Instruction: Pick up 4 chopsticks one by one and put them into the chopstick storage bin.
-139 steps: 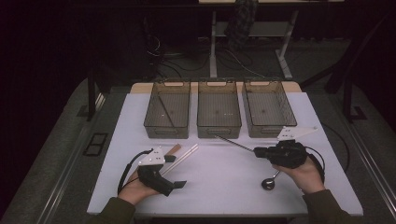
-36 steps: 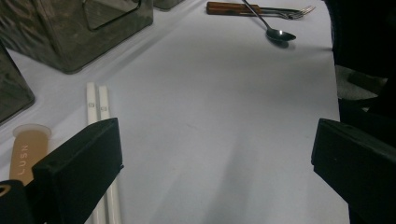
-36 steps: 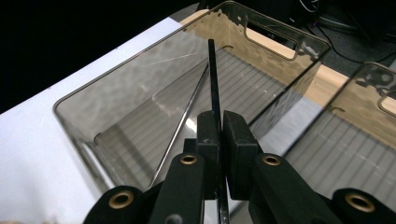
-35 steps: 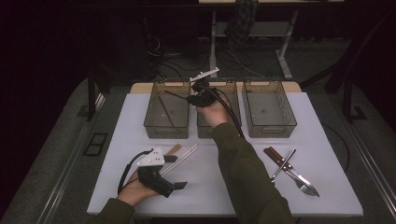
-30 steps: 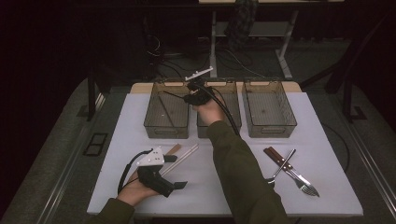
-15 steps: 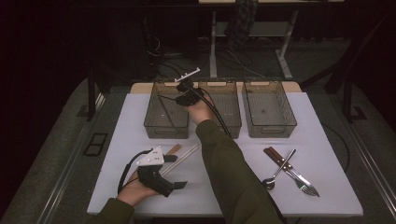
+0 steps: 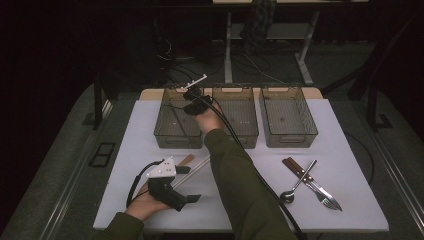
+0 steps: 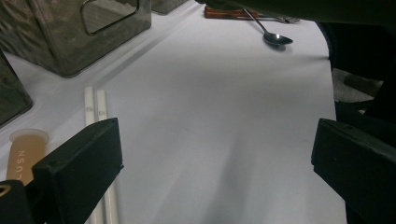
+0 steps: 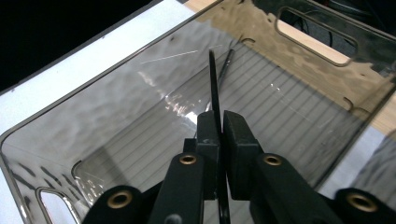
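Chopstick [image 9: 214,88] — thin, black — is pinched between the closed jaws of the right gripper [image 9: 219,128], its tip reaching down into the smoky clear left bin [image 7: 176,120], 1 of 3 set in a row at the table's [image 7: 125,135] far edge. A second dark stick [image 9: 226,63] lies on that bin's ribbed floor. Nearer the person, the left gripper [image 8: 210,163] rests low over the white table with jaws spread wide and nothing between them, 2 white chopsticks [image 8: 93,112] just beside its left jaw. Well apart on the right lie a spoon [image 7: 295,187], a fork [image 7: 325,197] and a brown-handled piece [image 7: 295,167].
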`<action>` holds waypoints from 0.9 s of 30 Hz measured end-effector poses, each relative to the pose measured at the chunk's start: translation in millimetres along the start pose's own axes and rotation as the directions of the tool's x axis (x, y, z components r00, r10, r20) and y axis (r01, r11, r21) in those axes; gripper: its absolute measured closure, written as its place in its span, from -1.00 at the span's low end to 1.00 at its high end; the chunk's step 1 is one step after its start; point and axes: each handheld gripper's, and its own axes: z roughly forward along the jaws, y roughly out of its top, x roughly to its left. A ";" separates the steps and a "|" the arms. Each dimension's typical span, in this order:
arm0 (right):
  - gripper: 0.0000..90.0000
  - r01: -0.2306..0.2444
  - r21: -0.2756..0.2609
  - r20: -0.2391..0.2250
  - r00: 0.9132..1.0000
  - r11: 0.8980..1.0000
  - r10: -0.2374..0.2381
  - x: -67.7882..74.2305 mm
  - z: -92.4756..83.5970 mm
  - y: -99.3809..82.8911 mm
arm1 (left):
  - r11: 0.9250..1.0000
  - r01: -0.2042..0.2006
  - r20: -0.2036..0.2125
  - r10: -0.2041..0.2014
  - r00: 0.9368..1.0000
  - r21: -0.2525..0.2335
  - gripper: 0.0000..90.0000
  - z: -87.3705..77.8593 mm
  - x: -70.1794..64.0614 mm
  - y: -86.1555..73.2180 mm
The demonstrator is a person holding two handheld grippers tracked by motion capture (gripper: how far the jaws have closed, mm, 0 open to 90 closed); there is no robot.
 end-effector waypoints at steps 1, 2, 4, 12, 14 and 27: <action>0.55 0.003 -0.005 -0.007 1.000 1.000 -0.003 0.6 1.0 0.3 | 1.000 0.000 0.001 0.000 1.000 0.000 -0.99 -0.3 0.2 0.0; 0.36 0.006 -0.009 -0.001 1.000 1.000 -0.006 1.3 1.6 0.8 | 1.000 0.000 0.000 0.000 1.000 -0.001 -0.99 -0.6 0.3 -0.1; 0.21 0.020 -0.016 0.022 1.000 1.000 -0.020 3.0 -0.1 1.9 | 1.000 0.000 -0.001 0.000 1.000 -0.001 -0.99 -1.0 0.6 0.0; -0.12 -0.022 -0.034 -0.040 0.999 0.999 0.021 -1.3 -14.6 2.8 | 1.000 -0.001 -0.001 0.001 1.000 0.000 -0.99 -1.1 0.9 -0.2; -0.18 -0.031 -0.045 -0.055 0.998 0.999 0.028 -1.6 -19.9 1.6 | 1.000 -0.003 -0.003 0.003 1.000 0.000 -0.99 -1.3 1.2 -0.3; -0.46 0.002 -0.157 -0.130 0.991 0.988 -0.022 -10.0 -70.5 -24.3 | 1.000 0.000 -0.008 0.000 1.000 0.005 -0.99 -1.2 0.9 -0.5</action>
